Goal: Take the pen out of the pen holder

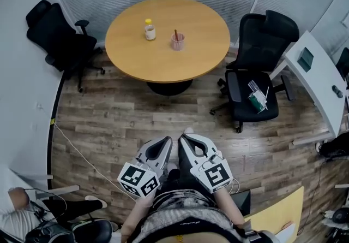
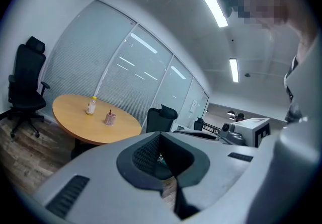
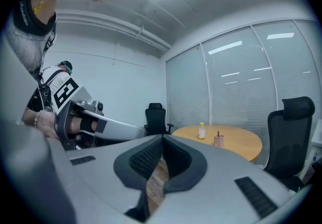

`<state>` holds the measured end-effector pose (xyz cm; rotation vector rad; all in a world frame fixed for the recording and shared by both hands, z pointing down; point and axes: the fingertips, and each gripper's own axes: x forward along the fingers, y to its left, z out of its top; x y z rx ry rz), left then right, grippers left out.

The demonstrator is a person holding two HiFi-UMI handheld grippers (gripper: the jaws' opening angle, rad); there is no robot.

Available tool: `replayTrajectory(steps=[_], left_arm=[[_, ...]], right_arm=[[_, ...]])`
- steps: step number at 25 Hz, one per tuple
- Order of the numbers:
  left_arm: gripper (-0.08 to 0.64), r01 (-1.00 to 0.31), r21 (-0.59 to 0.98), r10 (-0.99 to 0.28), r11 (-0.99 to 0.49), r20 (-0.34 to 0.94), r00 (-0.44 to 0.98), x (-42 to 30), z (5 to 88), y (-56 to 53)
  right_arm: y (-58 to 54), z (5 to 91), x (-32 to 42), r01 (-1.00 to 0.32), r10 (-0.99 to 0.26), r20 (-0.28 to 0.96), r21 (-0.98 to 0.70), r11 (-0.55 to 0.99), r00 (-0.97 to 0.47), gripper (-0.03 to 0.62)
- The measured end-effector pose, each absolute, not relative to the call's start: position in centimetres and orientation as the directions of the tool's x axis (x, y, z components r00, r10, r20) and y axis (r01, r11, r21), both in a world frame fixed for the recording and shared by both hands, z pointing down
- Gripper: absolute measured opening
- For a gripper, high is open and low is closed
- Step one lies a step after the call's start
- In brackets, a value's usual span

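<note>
My left gripper hangs low in front of me over the floor, fingers together at the tips, nothing between them. It is well apart from the table.

On the table, the bottle stands to the left, upright. Just right of it, near but not touching, is the holder, a small pinkish cup. The pen stands in it, leaning a little, its top clear above the rim. It seems to be the only thing in the cup, though it is too small from here to be sure.

I judge the pen light, stiff and thin, probably smooth, so it could slip or swing in a loose pinch. The place to take it is the bare upper part above the rim, pads square across the shaft, then straight up along its lean. The holder looks light too; a sideways tug could tip or drag it, so my other gripper may need to steady it.

My right gripper sits just beside the left, also closed at the tips and empty, equally far from the table.
</note>
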<state>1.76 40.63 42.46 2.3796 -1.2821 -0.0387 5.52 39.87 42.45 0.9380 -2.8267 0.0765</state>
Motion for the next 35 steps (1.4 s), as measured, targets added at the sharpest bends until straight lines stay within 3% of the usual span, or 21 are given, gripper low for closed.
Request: replayTrajectory(steps=[23, 35], left_arm=[[0.003, -0.818, 0.387, -0.833, -0.425, 0.186, 0.521, -0.9, 41.9, 24.7], [0.003, -0.841, 0.385, -0.858, -0.379, 0.194, 0.476, 0.1, 41.8, 17.4]], right_arm=[[23.8, 41.3, 1.2, -0.499, -0.495, 0.162, 0.016, 0.867, -0.854, 0.023], [16.6, 41.3, 2.5, -0.459, -0.454, 0.162, 0.009, 0.888, -0.876, 0.023]])
